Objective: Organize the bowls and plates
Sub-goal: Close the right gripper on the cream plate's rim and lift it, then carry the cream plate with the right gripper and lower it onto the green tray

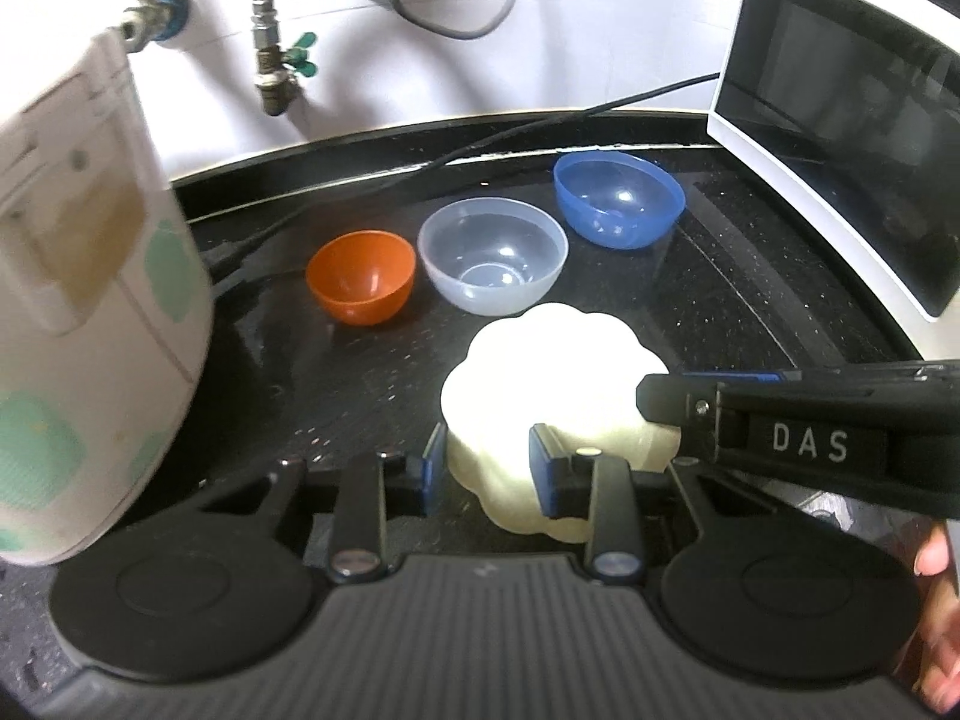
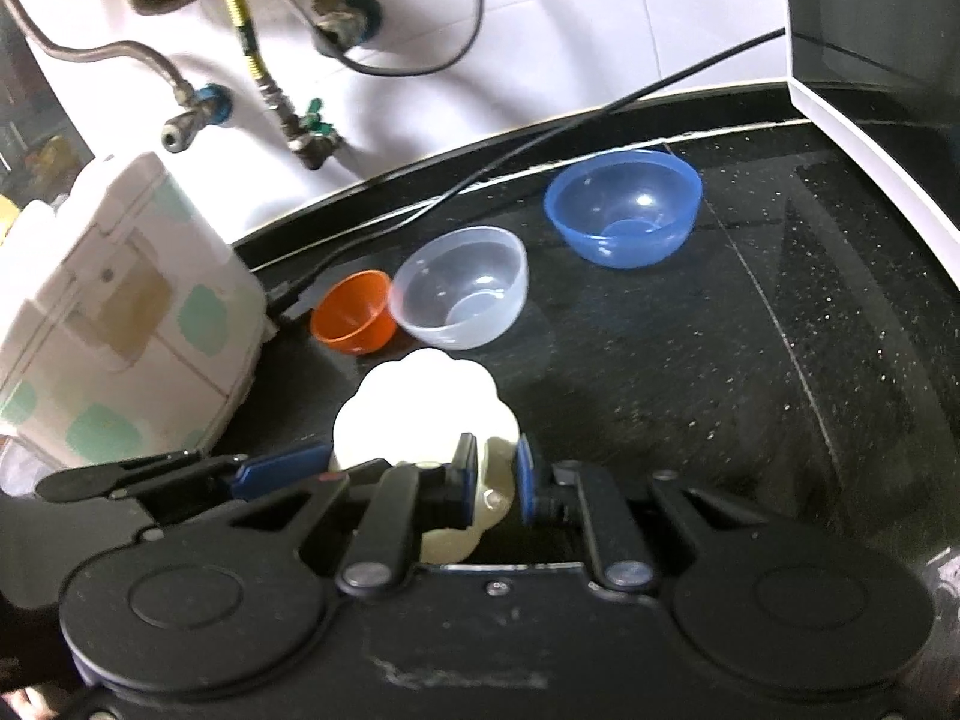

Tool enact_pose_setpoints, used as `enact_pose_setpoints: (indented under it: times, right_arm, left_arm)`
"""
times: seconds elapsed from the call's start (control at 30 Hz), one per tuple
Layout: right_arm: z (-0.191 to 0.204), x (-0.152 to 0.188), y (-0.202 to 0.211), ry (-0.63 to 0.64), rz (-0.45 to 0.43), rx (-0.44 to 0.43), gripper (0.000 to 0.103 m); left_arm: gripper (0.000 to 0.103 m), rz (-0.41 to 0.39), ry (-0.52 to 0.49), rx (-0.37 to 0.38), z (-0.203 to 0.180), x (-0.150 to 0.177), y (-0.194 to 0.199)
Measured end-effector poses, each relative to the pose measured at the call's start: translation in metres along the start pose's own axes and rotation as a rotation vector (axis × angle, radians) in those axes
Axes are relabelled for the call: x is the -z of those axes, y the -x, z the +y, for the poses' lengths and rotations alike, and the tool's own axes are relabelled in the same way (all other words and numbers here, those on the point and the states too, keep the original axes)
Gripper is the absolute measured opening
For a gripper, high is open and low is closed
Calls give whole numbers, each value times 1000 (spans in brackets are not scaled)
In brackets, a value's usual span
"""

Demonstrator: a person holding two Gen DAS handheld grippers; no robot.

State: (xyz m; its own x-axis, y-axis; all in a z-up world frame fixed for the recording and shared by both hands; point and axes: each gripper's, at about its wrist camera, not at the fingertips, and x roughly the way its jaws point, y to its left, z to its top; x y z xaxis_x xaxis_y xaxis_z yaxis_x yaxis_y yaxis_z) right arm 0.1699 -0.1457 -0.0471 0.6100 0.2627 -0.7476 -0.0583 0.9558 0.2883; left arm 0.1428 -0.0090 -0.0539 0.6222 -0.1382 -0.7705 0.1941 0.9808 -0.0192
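Observation:
A white scalloped plate [image 1: 540,372] [image 2: 420,402] lies on the black counter, near me. My left gripper [image 1: 487,462] has its jaws apart around the plate's near edge. My right gripper [image 2: 495,474] is shut on the plate's rim; it also shows in the left wrist view [image 1: 660,396], coming in from the right. Behind the plate stand an orange bowl [image 1: 362,276] [image 2: 354,312], a clear bowl [image 1: 492,252] [image 2: 459,294] and a blue bowl [image 1: 618,198] [image 2: 624,213], all upright.
A white appliance with green patches [image 1: 90,312] [image 2: 120,312] stands at the left. A white-framed microwave [image 1: 840,138] [image 2: 870,138] stands at the right. A black cable [image 1: 480,144] runs along the counter's back. Pipes and valves [image 2: 300,126] hang on the tiled wall.

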Motion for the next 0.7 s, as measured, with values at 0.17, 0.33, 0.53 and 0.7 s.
enact_pose_setpoints:
  times: [0.17, 0.33, 0.53, 0.7]
  right_arm:
    - [19, 13, 13, 8, 6, -16, 14]
    - [44, 27, 23, 20, 11, -33, 14]
    - [76, 46, 35, 37, 17, -59, 14]
    - [102, 60, 40, 43, 29, -80, 14]
  left_arm:
    - [30, -1, 4, -12, 12, 12, 19]
    - [30, 0, 6, -28, 27, 26, 39]
    - [30, -2, 24, -41, 50, 43, 61]
    - [30, 5, 36, -42, 72, 65, 80]
